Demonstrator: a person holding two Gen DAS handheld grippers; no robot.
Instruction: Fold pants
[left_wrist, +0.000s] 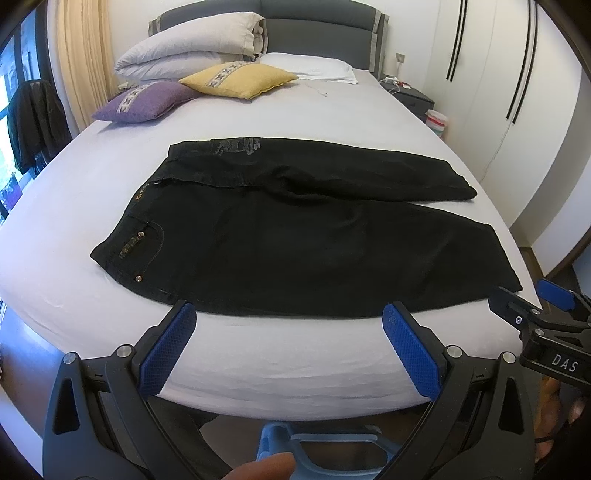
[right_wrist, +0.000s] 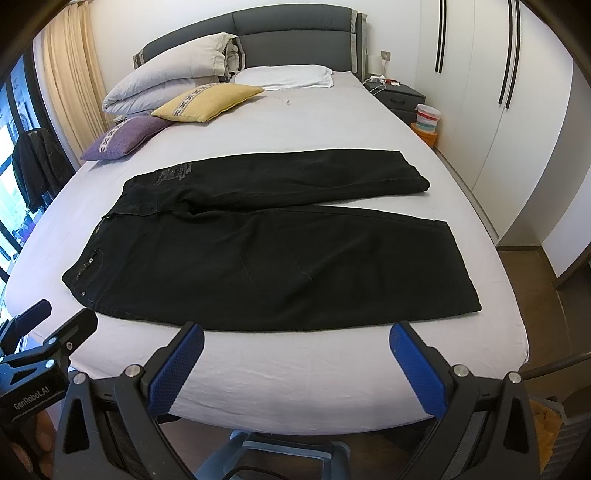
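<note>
Black pants (left_wrist: 295, 243) lie flat on the grey bed sheet (left_wrist: 277, 362), waistband to the left, both legs spread out to the right; they also show in the right wrist view (right_wrist: 273, 258). My left gripper (left_wrist: 290, 321) is open and empty, just short of the near edge of the pants near the waist side. My right gripper (right_wrist: 297, 339) is open and empty, just short of the near leg's edge. The right gripper also shows at the right edge of the left wrist view (left_wrist: 532, 299). The left gripper shows at the left edge of the right wrist view (right_wrist: 55, 317).
A purple cushion (left_wrist: 144, 101), a yellow cushion (left_wrist: 238, 79), a folded duvet (left_wrist: 192, 44) and a white pillow (left_wrist: 306, 66) lie at the bed's head. A dark nightstand (right_wrist: 400, 98) and white wardrobe (right_wrist: 498, 110) stand to the right. A dark jacket (left_wrist: 35, 118) hangs at left.
</note>
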